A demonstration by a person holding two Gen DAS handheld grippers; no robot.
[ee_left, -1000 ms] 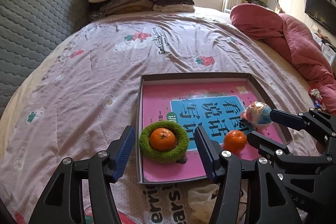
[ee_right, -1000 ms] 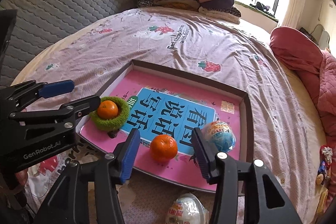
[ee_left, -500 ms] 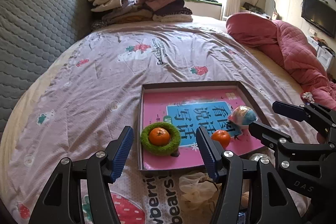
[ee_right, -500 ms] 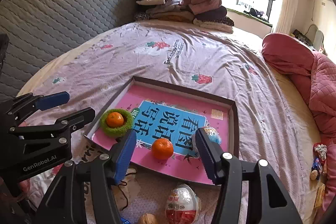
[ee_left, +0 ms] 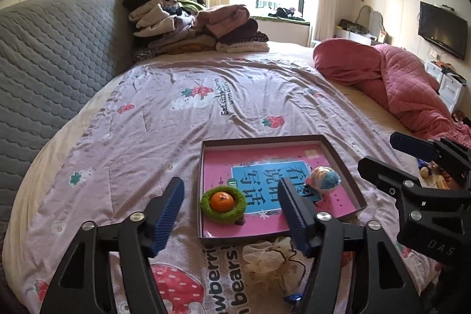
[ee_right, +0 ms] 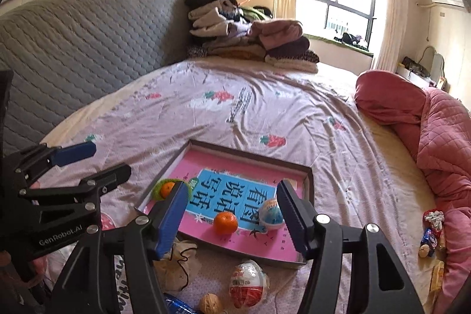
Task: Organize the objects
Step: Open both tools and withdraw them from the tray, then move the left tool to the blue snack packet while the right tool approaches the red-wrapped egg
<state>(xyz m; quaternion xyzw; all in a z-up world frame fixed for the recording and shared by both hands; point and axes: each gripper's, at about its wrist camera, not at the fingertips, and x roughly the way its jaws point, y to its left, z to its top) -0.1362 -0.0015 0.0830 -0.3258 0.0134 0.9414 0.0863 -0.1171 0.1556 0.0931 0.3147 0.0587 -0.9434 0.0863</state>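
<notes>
A shallow tray (ee_left: 265, 139) with a pink and blue printed floor lies on the bed. It holds an orange in a green knitted ring (ee_left: 222, 201) and a blue and pink egg (ee_left: 323, 183). In the right wrist view the tray (ee_right: 250, 155) also shows a loose orange (ee_right: 225, 222) beside the egg (ee_right: 272, 215). My left gripper (ee_left: 230, 183) hangs above and short of the ring, its jaws opening with nothing between them. My right gripper (ee_right: 233, 187) hovers above the loose orange, jaws opening and also empty.
In front of the tray lie a red and white egg (ee_right: 248, 289), a walnut (ee_right: 209, 303) and a cream mesh pouch (ee_right: 176, 258). Small snacks (ee_right: 429, 234) sit by a red quilt (ee_right: 435, 137) on the right. Folded clothes (ee_left: 197, 25) and a grey headboard (ee_left: 53, 55) stand behind.
Both grippers have risen and drawn back from the tray, and their jaws stand wider. The ringed orange, loose orange and egg stay in the tray. More of the bed's front shows.
</notes>
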